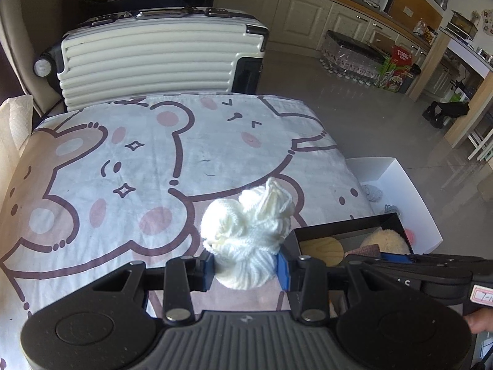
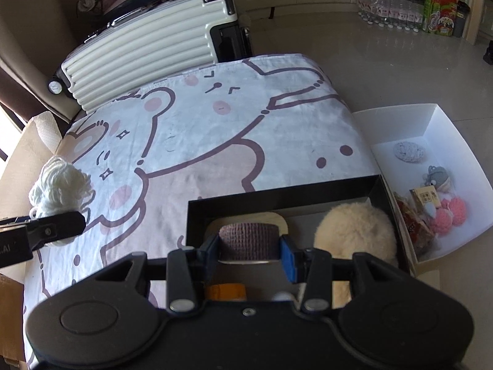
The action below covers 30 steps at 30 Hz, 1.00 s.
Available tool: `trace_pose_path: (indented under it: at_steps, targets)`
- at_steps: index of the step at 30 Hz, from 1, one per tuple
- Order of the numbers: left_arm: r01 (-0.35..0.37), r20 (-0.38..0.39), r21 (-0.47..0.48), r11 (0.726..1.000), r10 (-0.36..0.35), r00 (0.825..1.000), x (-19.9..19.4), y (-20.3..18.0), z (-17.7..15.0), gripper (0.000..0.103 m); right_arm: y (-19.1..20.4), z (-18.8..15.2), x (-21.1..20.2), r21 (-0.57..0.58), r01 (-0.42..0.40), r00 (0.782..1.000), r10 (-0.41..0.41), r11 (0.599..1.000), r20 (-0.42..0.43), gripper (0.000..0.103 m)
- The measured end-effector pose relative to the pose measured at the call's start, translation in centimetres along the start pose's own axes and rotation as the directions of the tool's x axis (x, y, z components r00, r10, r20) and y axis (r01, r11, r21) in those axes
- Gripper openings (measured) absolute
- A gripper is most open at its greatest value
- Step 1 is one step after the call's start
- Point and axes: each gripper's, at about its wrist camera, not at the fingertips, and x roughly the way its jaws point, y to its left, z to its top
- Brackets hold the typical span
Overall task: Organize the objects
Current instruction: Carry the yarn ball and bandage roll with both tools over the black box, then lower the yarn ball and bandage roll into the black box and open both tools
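While the left gripper (image 1: 245,269) pinches one ball of cream-white yarn (image 1: 248,226) between its two blue pads above the cartoon-bear sheet (image 1: 123,160), the right gripper (image 2: 250,251) clamps one mauve knitted roll (image 2: 248,240) between its own pads, right over the black box (image 2: 277,199).

That black box sits at the near right corner of the sheet. Inside it lie one fluffy cream pompom (image 2: 354,231) on the right side and one pale wooden disc (image 2: 271,220) partly hidden behind the roll; something orange shows lower down, too hidden to identify.

Just beside the black box, on the floor side, stands one white tray (image 2: 431,117). In it I count one grey speckled ball (image 2: 409,151) towards the far end, one small grey plush figure (image 2: 437,178), and at least three pink pompoms (image 2: 446,215) bunched together by a tagged item and some red packaging.

One ribbed cream suitcase (image 1: 154,58) lies on its side beyond the far edge of the sheet. In the left wrist view, a fingertip (image 1: 479,323) of the person shows at the right edge.
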Motion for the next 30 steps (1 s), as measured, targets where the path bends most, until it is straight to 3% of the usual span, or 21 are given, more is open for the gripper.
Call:
trace_pose_path:
  at_steps: [12, 15, 18, 23, 27, 30]
  targets:
    - [0.010, -0.051, 0.026, 1.000, -0.009, 0.999, 2.7, -1.2, 0.1, 0.041, -1.7, -1.2, 4.9, 0.041, 0.031, 0.988, -0.025, 0.999, -0.152, 0.044]
    - [0.014, -0.060, 0.019, 1.000, -0.013, 0.998, 3.3, -1.3, 0.1, 0.041, -1.9, -1.2, 5.1, 0.042, 0.051, 0.984, -0.043, 0.998, -0.170, 0.062]
    - [0.021, -0.065, 0.023, 1.000, -0.020, 0.998, 3.8, -1.8, 0.1, 0.041, -2.1, -0.6, 3.9, 0.046, 0.037, 0.989, -0.030, 0.998, -0.143, 0.071]
    - [0.048, -0.018, 0.132, 0.990, -0.046, 0.999, 4.4, -4.1, 0.0, 0.041, -3.5, 0.9, 0.0, 0.094, 0.061, 0.998, -0.060, 0.994, -0.008, 0.071]
    - [0.096, -0.035, 0.248, 0.964, -0.090, 0.995, 5.9, -6.6, -0.6, 0.041, -5.3, 1.5, -2.1, 0.156, 0.070, 0.995, -0.080, 0.985, 0.060, 0.069]
    - [0.117, -0.053, 0.356, 0.927, -0.105, 0.993, 7.1, -8.8, -1.4, 0.041, -6.2, 1.6, -2.6, 0.180, 0.063, 0.994, -0.077, 0.982, 0.073, 0.064]
